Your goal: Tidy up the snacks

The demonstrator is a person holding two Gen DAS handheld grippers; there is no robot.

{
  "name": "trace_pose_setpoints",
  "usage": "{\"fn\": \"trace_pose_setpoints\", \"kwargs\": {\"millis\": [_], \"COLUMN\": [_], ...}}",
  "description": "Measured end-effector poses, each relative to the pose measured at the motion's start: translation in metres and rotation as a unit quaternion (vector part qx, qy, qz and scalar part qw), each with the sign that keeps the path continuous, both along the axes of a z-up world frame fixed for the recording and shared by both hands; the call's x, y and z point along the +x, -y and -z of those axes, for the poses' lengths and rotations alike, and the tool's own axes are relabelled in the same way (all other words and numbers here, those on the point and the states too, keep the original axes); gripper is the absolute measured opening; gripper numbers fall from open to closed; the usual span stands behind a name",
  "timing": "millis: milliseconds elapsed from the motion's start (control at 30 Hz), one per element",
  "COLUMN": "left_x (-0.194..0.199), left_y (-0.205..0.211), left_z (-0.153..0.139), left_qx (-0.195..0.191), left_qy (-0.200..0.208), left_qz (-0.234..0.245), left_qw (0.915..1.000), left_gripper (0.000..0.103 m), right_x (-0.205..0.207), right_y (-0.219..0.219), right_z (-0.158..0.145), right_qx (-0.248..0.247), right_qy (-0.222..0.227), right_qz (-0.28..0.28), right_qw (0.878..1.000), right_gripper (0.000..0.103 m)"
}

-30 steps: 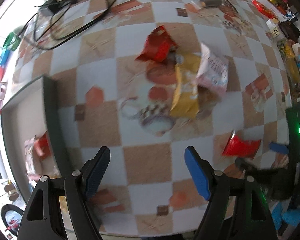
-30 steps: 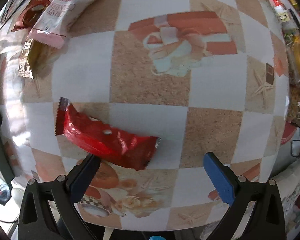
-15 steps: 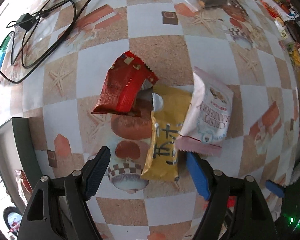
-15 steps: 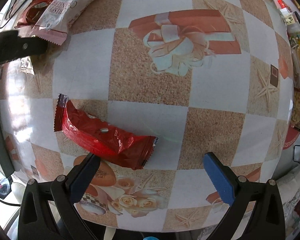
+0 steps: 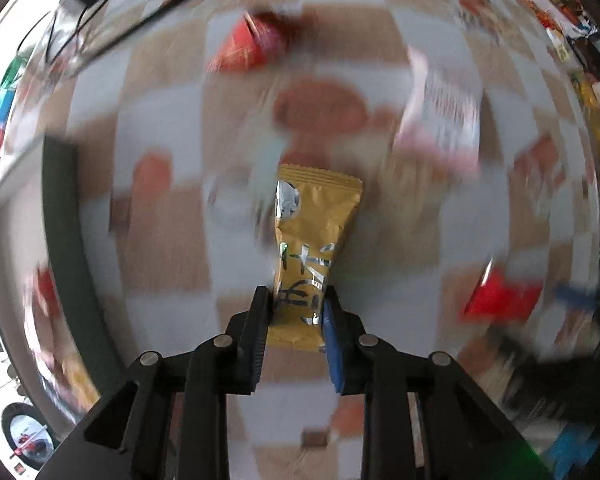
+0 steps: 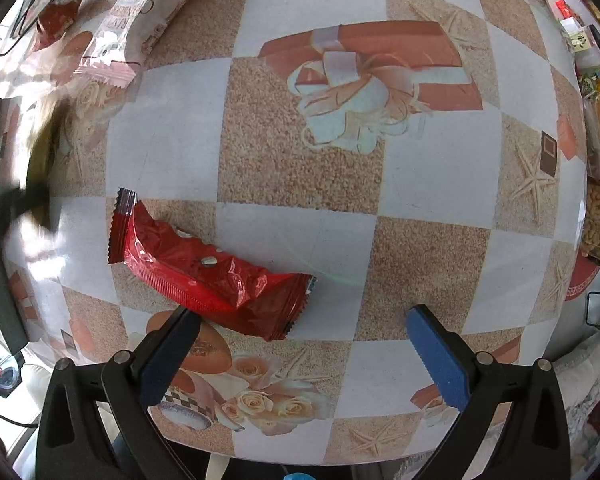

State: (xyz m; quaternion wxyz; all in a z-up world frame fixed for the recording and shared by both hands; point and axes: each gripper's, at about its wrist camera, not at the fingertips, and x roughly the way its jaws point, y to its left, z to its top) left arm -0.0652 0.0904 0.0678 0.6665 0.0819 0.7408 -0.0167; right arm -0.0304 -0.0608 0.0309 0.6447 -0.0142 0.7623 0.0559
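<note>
Left wrist: crinkled gold snack packet (image 5: 314, 248) (silver lettering), sawtooth-edged.

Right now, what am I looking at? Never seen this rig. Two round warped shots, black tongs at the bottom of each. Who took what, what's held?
No robot arm here: a person carries one pair of handheld tongs in each hand, and each pair has a fisheye camera looking down along its fingers.

The left wrist view shows the left tongs shut on a gold foil snack packet; its background is motion-blurred.

The right wrist view shows the right tongs open and empty, above a crinkled red foil snack wrapper lying on the checked patterned tablecloth. A pink-and-white snack packet lies at the upper left.
</note>
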Motion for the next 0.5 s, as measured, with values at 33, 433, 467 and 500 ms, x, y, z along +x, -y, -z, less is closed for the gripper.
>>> {"fn": "trace_pose_setpoints", "kwargs": {"millis": [33,433,467,500], "left_x": [-0.012,-0.017,-0.011,-0.004], "left_y": [-0.006,-0.055,-0.069,-0.073], "left_z": [-0.001,-0.006,0.000,-0.001], "left_qx": [-0.001,0.007,0.006,0.005], "left_qy": [-0.004,0.008,0.008,0.009], "left_qz": [-0.002,-0.046,-0.045,-0.045], "left_qw": [1.0000,0.9989,0.9989,0.9989], "left_gripper": [0.029,0.068,0.069,0.070], "right_x": [-0.001,0.010,0.012,0.017], "right_y": [0.000,-0.053,-0.055,-0.055], "right_z": [-0.001,-0.009,-0.009,-0.008], "right_qx": [0.000,-0.027,-0.023,-0.017], "right_qy": [0.002,0.028,0.026,0.021], "right_qz": [0.000,-0.126,-0.125,-0.112], "right_qw": [1.000,0.991,0.992,0.993], "right_gripper": [0.103,0.103,0.103,0.103]}}
